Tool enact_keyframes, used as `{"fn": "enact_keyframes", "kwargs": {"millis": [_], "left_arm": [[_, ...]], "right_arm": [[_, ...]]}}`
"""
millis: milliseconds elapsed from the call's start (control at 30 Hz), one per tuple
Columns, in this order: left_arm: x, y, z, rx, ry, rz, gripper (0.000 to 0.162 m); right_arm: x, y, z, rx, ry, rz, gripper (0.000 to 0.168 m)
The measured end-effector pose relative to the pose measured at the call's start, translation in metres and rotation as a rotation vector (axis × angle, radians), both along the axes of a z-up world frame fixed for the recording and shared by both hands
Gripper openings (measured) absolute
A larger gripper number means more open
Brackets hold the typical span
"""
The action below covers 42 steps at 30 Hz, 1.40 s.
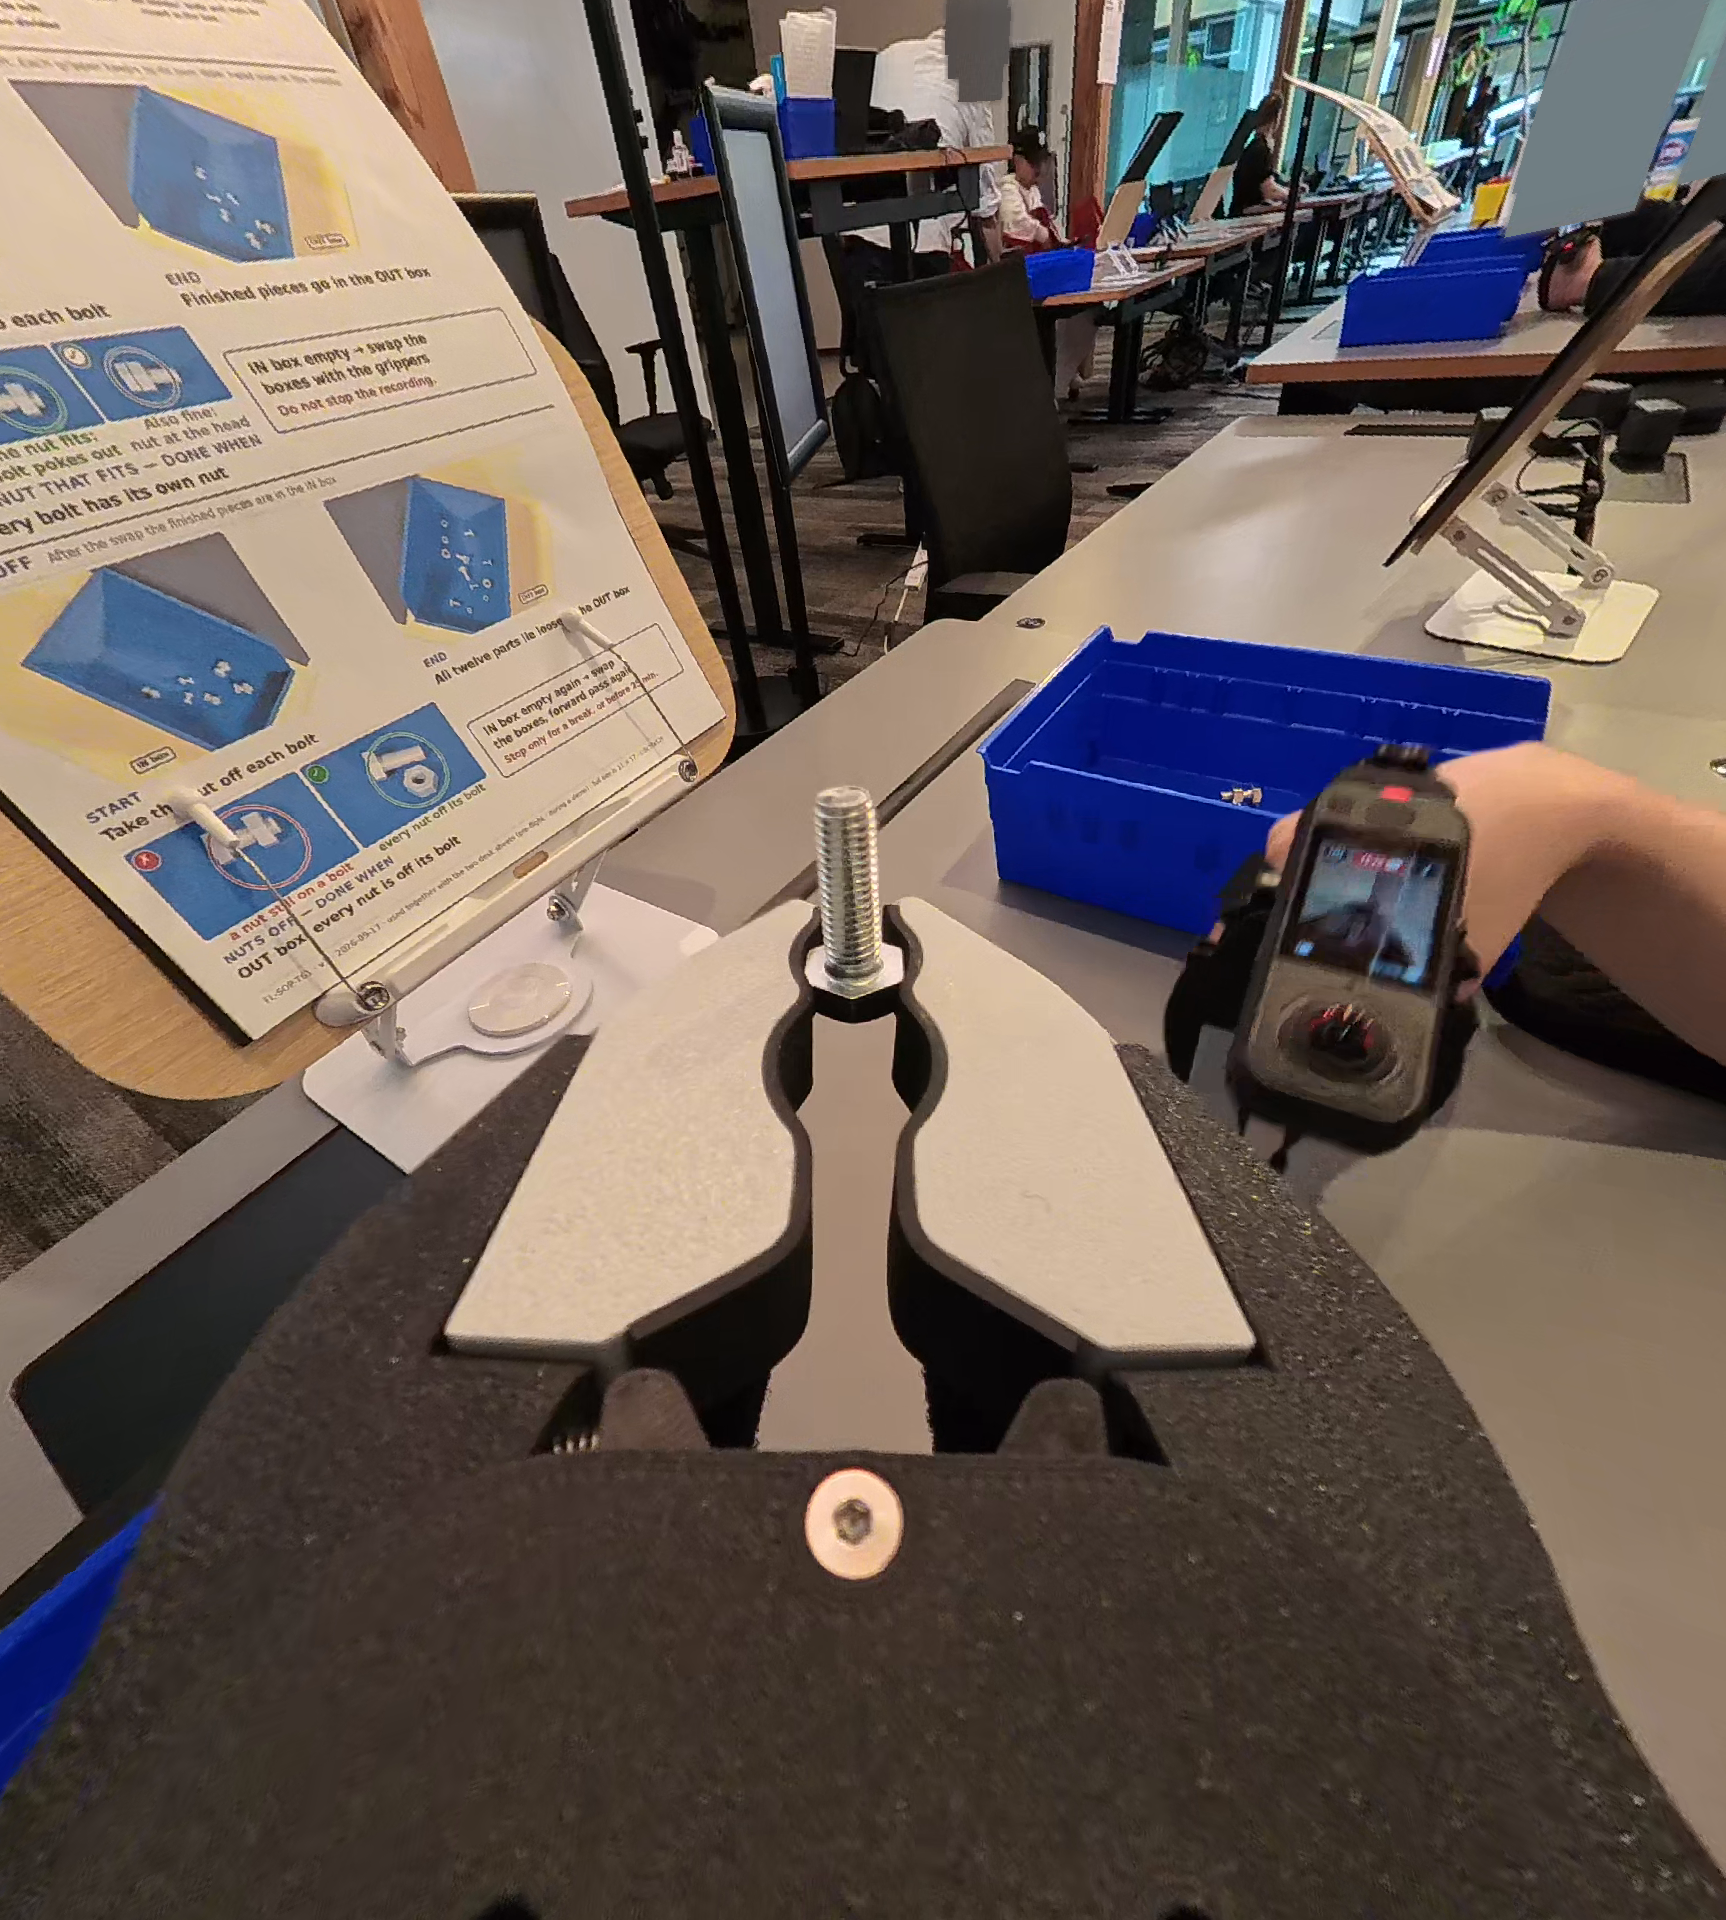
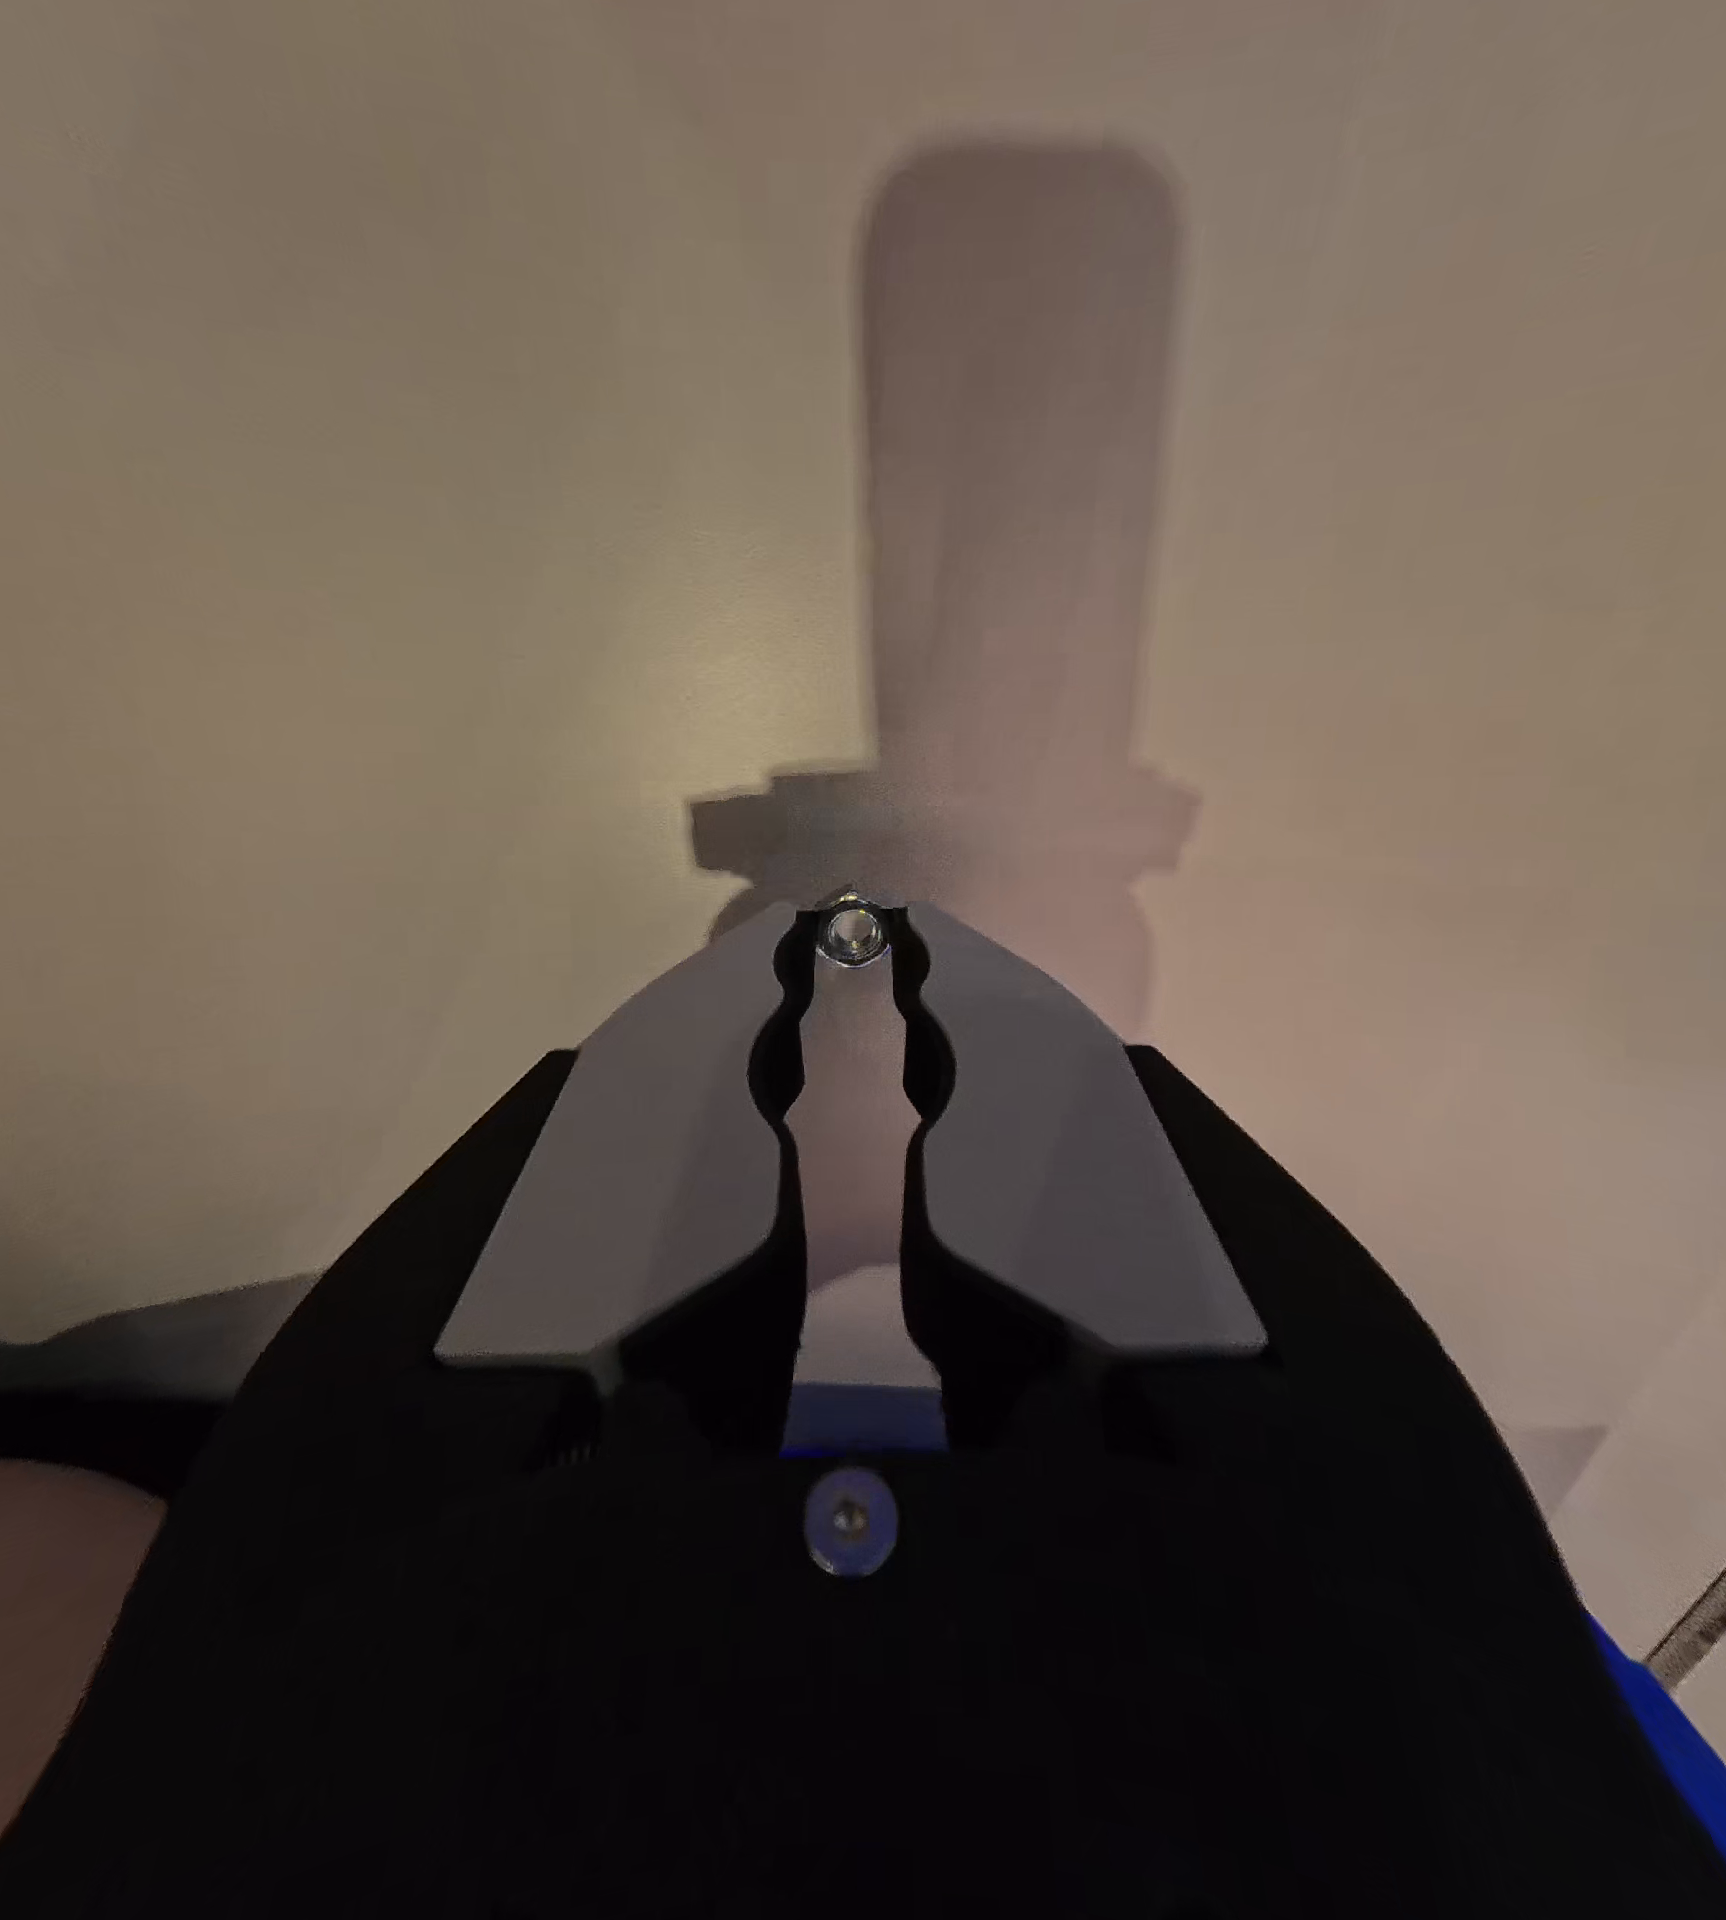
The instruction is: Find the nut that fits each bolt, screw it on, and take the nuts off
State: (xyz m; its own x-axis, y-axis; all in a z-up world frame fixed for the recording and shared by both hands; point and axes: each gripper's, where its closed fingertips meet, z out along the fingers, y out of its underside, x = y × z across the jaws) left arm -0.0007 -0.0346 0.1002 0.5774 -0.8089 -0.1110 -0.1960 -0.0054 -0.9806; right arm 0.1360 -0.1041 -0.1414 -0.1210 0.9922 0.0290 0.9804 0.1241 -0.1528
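1. The left tongs (image 1: 851,961) are clamped on the hex head of a bolt (image 1: 846,883), its threaded shank standing upright and bare above the tips.
2. The right tongs (image 2: 851,935) pinch a small nut (image 2: 848,933) at their very tips, bore facing the camera.
3. The right tongs sit off to the bolt's right, near the blue bin (image 1: 1254,758) on the desk (image 1: 1617,1299).
4. Judged next: bring the nut's bore onto the shank's axis from above.

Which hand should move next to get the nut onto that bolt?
The right. Its gripper pinches a small nut at the tips, free to travel. The left gripper holds the bolt upright, threads exposed.
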Motion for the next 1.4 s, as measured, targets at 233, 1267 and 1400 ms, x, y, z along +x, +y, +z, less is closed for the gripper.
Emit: {"fn": "enact_keyframes", "kwargs": {"millis": [233, 1267, 1400], "left_arm": [[0.058, -0.009, -0.034, -0.108, 0.019, -0.142, 0.01], [0.203, -0.095, -0.17, -0.05, 0.064, -0.656, 0.01], [0.203, -0.096, -0.172, -0.044, 0.081, -0.656, 0.01]], "right_arm": [[0.005, -0.036, 0.095, 0.043, 0.276, 0.069, 0.016], [0.038, -0.023, 0.11, 0.246, 0.202, 0.053, 0.016], [0.037, -0.025, 0.109, 0.236, 0.198, 0.066, 0.016]]}}
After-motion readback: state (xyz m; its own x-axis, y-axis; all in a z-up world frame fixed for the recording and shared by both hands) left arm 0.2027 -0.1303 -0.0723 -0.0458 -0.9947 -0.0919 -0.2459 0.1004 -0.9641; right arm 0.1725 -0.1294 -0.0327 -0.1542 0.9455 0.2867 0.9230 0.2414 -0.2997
